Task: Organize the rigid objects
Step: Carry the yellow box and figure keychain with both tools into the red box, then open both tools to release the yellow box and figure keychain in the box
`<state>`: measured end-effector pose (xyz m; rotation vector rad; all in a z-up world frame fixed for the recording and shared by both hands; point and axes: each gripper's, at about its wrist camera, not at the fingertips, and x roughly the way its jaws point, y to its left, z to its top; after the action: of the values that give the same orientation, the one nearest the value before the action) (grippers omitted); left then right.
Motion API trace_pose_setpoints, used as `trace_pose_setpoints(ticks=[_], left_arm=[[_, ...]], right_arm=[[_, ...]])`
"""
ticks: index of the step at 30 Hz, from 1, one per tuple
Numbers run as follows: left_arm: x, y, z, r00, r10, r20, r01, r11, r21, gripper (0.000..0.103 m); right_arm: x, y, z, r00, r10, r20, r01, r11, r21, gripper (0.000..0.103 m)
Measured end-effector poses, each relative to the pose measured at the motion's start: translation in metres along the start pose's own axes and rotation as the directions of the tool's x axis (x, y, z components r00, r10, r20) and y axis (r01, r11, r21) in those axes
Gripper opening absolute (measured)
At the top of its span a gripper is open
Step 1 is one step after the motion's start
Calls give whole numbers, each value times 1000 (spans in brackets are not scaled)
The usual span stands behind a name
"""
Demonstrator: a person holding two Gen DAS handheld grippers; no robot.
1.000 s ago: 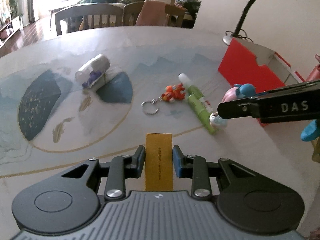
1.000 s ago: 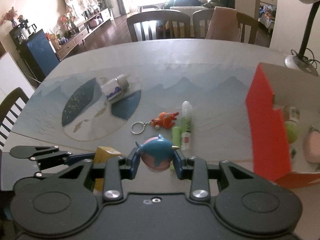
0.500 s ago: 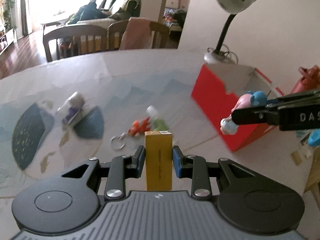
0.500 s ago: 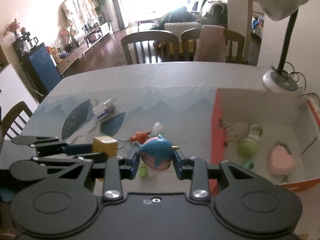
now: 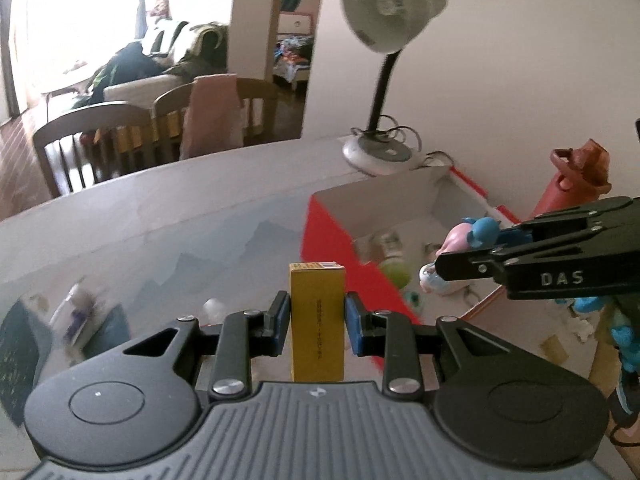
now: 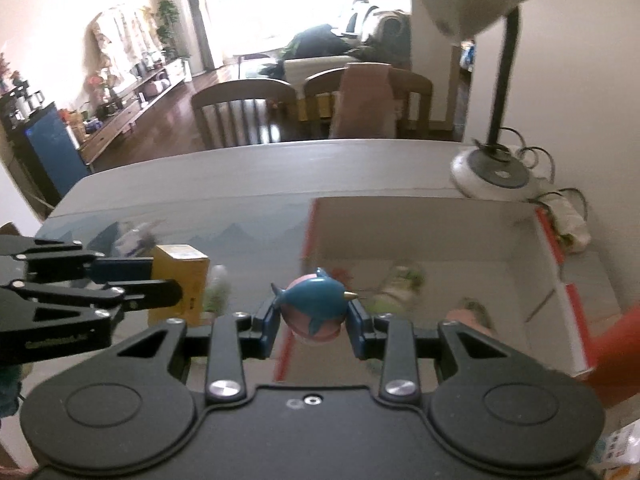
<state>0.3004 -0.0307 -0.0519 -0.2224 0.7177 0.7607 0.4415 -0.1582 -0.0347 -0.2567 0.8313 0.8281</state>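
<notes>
My left gripper [image 5: 317, 322] is shut on a yellow box [image 5: 317, 312] and holds it in the air, left of the red cardboard box [image 5: 340, 256]. My right gripper [image 6: 313, 322] is shut on a blue and pink narwhal toy [image 6: 314, 306], held above the left wall of the red box [image 6: 520, 240]. The toy [image 5: 460, 256] and right gripper also show at the right of the left wrist view, over the box's inside. The yellow box [image 6: 182, 276] shows at left in the right wrist view. Several small items lie blurred inside the red box.
A desk lamp [image 5: 380, 148] stands behind the red box by the wall. A white bottle [image 5: 76, 312] and a tube [image 6: 216, 292] lie blurred on the patterned table mat [image 5: 200, 264] to the left. Chairs [image 6: 248, 108] stand at the table's far edge.
Both grippers have risen and swung right toward the red box, each still holding its object. The narwhal toy is now over the box; the items on the mat have slid left in view.
</notes>
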Motion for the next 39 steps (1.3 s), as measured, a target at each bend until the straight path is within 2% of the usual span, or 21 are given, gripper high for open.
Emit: trace_pose_setpoints(ticks=[3, 12, 16, 22, 28, 39], left_arm=[[15, -15, 11, 1000, -5, -12, 5, 999, 33, 29], [45, -53, 49, 999, -49, -17, 50, 998, 42, 29], [64, -72, 62, 996, -75, -50, 77, 996, 48, 29], [100, -94, 62, 987, -87, -134, 94, 994, 46, 29], [129, -113, 55, 978, -86, -192, 97, 994, 51, 29], [178, -139, 51, 957, -82, -279, 105, 992, 69, 29]], right_arm=[[1, -21, 0, 1000, -25, 3, 25, 1000, 10, 34], [5, -85, -3, 995, -104, -2, 104, 994, 47, 34], [11, -105, -8, 992, -128, -18, 129, 990, 49, 34], [23, -130, -9, 990, -138, -38, 140, 988, 60, 34], [49, -149, 4, 988, -147, -54, 151, 985, 84, 34], [107, -154, 19, 982, -136, -128, 145, 988, 61, 34]])
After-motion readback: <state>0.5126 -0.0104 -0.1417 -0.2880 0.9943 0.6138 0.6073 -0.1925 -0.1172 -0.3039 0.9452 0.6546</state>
